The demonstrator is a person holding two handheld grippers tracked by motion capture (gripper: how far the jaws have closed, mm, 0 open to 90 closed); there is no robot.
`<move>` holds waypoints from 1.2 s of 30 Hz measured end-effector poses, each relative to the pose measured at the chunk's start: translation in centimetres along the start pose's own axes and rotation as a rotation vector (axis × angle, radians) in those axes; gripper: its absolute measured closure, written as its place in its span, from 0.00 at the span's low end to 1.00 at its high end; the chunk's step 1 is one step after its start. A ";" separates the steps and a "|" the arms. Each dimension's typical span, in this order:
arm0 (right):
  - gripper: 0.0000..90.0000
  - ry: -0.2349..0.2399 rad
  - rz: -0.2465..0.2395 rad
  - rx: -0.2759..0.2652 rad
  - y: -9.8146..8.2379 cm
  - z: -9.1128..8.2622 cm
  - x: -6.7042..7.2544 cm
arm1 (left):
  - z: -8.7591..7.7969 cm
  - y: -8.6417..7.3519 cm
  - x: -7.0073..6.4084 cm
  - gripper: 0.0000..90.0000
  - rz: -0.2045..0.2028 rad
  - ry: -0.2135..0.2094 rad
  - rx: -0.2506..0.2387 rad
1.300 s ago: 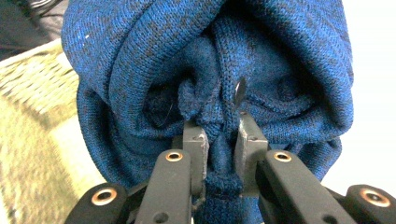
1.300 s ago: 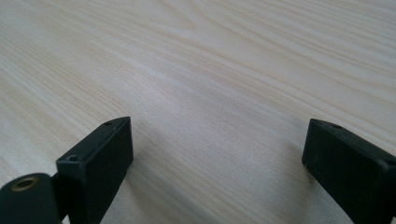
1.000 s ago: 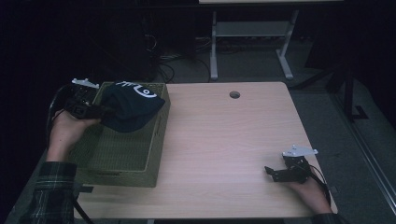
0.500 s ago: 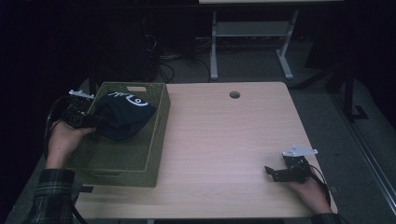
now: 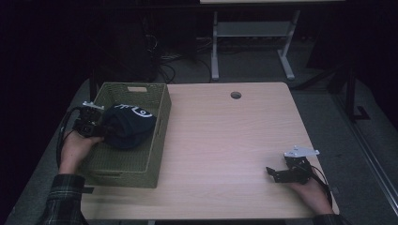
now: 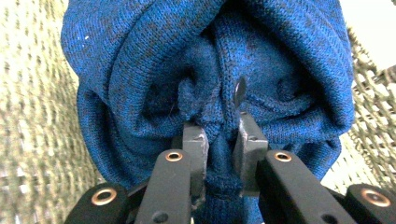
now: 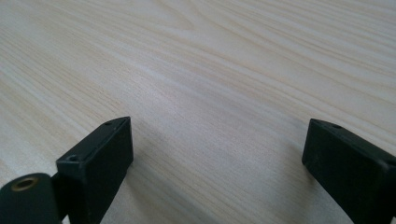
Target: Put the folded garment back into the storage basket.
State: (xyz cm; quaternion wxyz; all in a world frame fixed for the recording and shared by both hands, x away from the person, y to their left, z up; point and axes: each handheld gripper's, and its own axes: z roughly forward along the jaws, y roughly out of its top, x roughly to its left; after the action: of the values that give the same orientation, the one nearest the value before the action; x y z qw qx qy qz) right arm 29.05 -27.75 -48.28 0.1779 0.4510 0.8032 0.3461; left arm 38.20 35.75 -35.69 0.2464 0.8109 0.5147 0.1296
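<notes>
left gripper (image 6: 219, 140) clamped on a bunched fold of the dark blue knit hat (image 6: 210, 70), hat sitting right off the jaw tips and down inside the green woven basket (image 5: 141, 161) at the left side of the wooden table (image 5: 225, 140). right gripper (image 7: 217, 149) spread wide with nothing between the jaws, parked low over bare wood near the front right corner, well apart from the basket.
</notes>
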 end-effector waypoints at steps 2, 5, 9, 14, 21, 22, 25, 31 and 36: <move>0.09 0.000 0.000 0.000 0.0 0.0 0.0 | 0.5 -0.1 -0.1 0.86 -0.001 0.002 0.007; 0.09 0.000 0.000 0.000 0.0 0.0 0.0 | 1.3 -0.3 -0.1 0.86 -0.006 0.003 0.020; 0.09 0.000 0.000 0.000 0.0 0.0 0.0 | 2.4 -0.5 0.0 0.86 -0.009 0.004 0.041; 0.09 0.000 0.001 0.000 0.0 0.0 0.0 | 3.5 -1.1 0.1 0.85 -0.022 -0.015 0.063; 0.09 0.000 0.001 0.000 0.0 0.0 0.0 | 4.4 -1.4 0.2 0.84 -0.013 -0.027 0.110; 0.09 0.000 0.001 0.000 0.0 0.0 0.0 | 4.5 -1.5 0.2 0.84 -0.012 -0.029 0.119; 0.09 0.000 0.001 0.000 0.0 0.0 0.0 | 4.7 -1.6 0.2 0.83 -0.019 -0.031 0.130; 0.09 0.000 0.001 0.000 0.0 0.0 0.0 | 3.8 -1.5 0.4 0.62 -0.031 -0.020 0.069; 0.09 0.000 0.001 0.000 0.0 0.0 0.0 | 2.4 -1.1 0.3 0.44 -0.032 -0.019 0.022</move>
State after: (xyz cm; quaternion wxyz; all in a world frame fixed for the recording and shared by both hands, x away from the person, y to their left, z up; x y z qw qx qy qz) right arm 29.04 -27.74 -48.27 0.1775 0.4516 0.8030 0.3461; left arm 38.55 35.78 -38.31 0.2445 0.8063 0.5268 0.1122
